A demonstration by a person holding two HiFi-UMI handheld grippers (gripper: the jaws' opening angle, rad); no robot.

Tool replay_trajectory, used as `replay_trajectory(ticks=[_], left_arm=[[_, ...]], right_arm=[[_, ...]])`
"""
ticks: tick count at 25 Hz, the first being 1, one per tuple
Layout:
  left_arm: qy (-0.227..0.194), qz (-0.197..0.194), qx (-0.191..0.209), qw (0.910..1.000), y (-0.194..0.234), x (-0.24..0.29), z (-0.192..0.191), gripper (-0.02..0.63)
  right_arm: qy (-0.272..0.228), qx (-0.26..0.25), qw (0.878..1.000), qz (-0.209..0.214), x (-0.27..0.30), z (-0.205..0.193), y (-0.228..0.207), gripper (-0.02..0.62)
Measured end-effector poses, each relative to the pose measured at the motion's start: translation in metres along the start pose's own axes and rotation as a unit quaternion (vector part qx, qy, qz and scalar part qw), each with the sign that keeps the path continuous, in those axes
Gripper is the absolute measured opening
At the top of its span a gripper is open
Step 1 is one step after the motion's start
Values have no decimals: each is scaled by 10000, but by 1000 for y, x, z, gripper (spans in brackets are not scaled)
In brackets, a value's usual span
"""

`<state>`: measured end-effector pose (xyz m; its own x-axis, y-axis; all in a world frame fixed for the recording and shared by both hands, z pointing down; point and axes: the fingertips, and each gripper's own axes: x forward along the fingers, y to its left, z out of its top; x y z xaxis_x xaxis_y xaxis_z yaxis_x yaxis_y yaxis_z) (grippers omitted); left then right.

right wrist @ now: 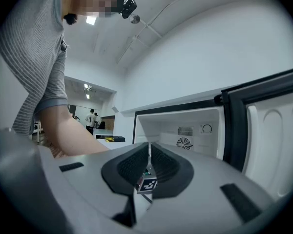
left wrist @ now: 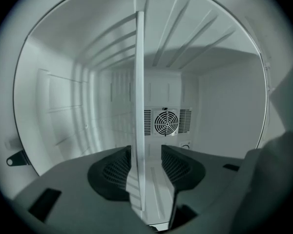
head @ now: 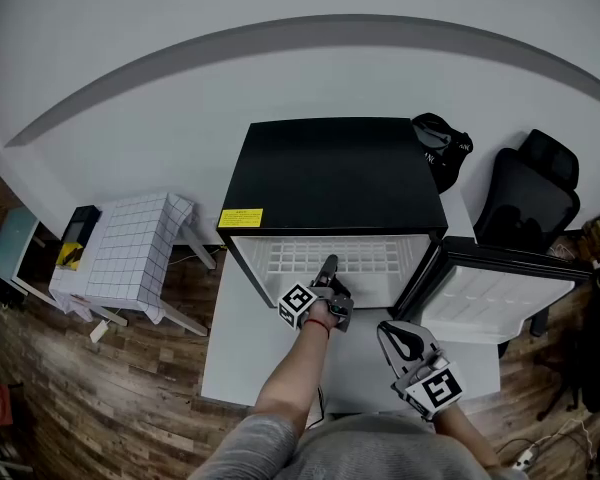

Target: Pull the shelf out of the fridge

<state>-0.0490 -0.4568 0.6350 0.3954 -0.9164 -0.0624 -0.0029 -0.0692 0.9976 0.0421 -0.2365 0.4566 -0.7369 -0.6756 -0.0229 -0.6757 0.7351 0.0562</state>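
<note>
While straddling the shelf [left wrist: 139, 82] edge with fingers [left wrist: 116, 168] parted, one pad touching and the other just clear, close the left gripper [left wrist: 145, 152] squarely before pulling. Draw straight toward the near side, level. Hold the right gripper [right wrist: 149, 152], clenched on nothing, clear of the opening. Shelf location: inside the fridge [head: 330, 168], flat; long axis judged left to right, front edge facing near.

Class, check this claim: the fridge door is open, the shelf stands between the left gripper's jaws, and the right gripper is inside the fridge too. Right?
Wrong on the right gripper: the head view shows it outside the fridge, held in front, jaws together. The door is open, and the shelf stands between the left gripper's jaws.
</note>
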Motion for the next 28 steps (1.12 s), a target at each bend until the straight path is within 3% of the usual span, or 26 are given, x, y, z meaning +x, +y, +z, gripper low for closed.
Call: replay_trajectory(ticks=[8, 28], left_arm=[[-65, 46, -64, 9999, 5, 15, 2, 181], [-333, 194, -90, 9992, 15, 48, 20, 165]], right_arm=[[-94, 34, 9999, -103, -1, 3, -5, 13], [195, 38, 9996, -218, -9, -9, -16, 14]])
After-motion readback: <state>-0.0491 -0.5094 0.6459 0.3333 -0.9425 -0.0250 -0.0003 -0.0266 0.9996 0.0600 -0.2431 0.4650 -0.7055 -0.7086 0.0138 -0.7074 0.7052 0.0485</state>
